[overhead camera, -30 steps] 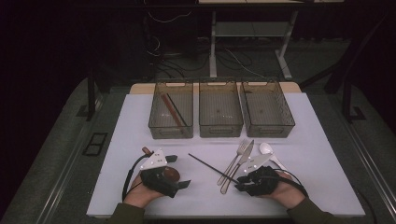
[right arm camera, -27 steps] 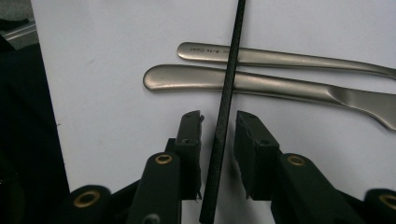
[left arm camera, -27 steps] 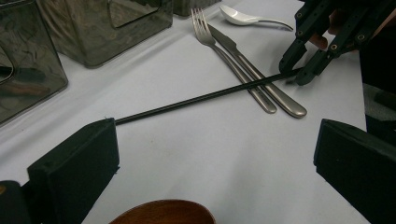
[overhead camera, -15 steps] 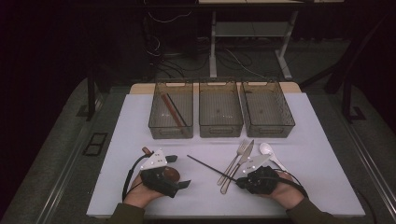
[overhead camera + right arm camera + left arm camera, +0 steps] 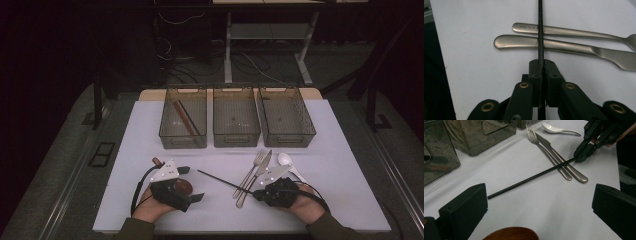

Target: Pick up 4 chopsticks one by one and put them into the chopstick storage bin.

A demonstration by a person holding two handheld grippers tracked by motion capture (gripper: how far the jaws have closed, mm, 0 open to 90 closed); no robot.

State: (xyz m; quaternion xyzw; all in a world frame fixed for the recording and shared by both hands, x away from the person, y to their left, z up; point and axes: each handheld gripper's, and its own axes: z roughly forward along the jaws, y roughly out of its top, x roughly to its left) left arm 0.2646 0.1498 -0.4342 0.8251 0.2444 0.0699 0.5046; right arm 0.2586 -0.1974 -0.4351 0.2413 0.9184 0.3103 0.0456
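Observation:
A thin black chopstick (image 5: 225, 182) lies slanted on the white table (image 5: 325, 135), its near end crossing the handles of a fork (image 5: 252, 167) and a knife (image 5: 257, 172). My right gripper (image 5: 257, 194) is shut on that near end; in the right gripper view the jaws pinch the chopstick (image 5: 540, 30) just short of the knife handle (image 5: 524, 42) and fork handle (image 5: 564, 30). My left gripper (image 5: 193, 183) rests open at the front left. In the left gripper view its jaws stand wide apart, the chopstick (image 5: 531, 178) and right gripper (image 5: 580, 157) ahead of them, and a brown wooden piece (image 5: 511, 237) between their bases.
Three dark see-through bins stand in a row at the back; the left bin (image 5: 183, 137) holds a brown and a black stick, the middle bin (image 5: 236, 135) and right bin (image 5: 286, 135) look bare. A white spoon (image 5: 286, 161) lies right of the knife.
My right hand has edged slightly left along the chopstick's near end. The left gripper and the cutlery have stayed put.

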